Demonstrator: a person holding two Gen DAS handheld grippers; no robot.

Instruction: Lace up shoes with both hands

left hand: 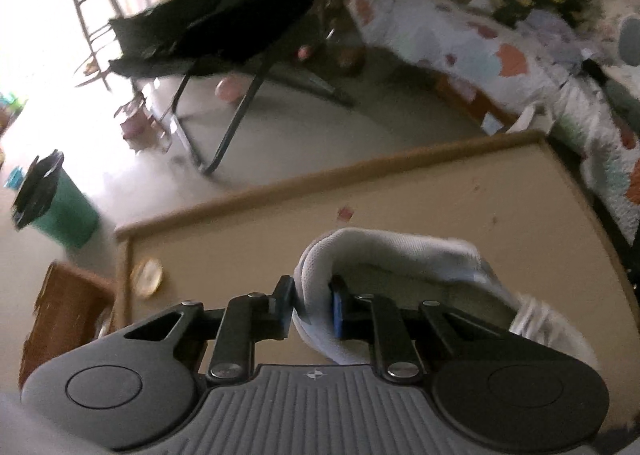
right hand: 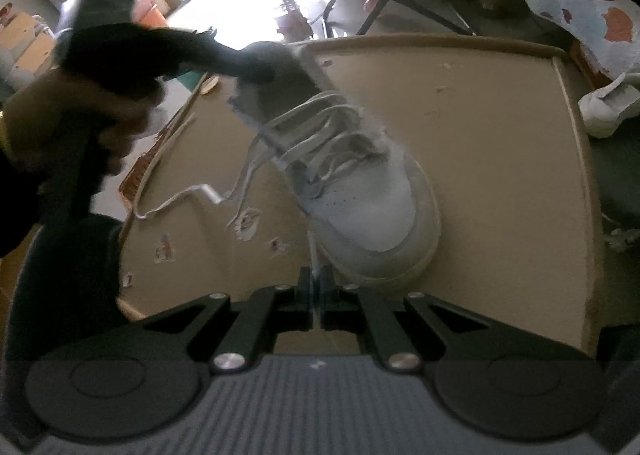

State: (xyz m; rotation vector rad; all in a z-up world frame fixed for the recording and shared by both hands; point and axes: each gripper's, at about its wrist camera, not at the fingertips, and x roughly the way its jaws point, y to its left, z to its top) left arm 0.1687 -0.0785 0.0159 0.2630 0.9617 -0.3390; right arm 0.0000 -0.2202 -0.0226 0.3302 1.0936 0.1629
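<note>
My right gripper [right hand: 316, 287] pinches a white lace [right hand: 313, 251] at the toe of the white shoe [right hand: 360, 191] on the tan table [right hand: 500, 175]; my left gripper [left hand: 312, 307] clamps the shoe's heel collar beyond.

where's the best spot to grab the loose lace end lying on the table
Grip the loose lace end just behind its stiff tip, coming straight down from above with the tongs across it. It lies flat on the table, clear of the white shoe, so a side approach would likely only push it along.
</note>
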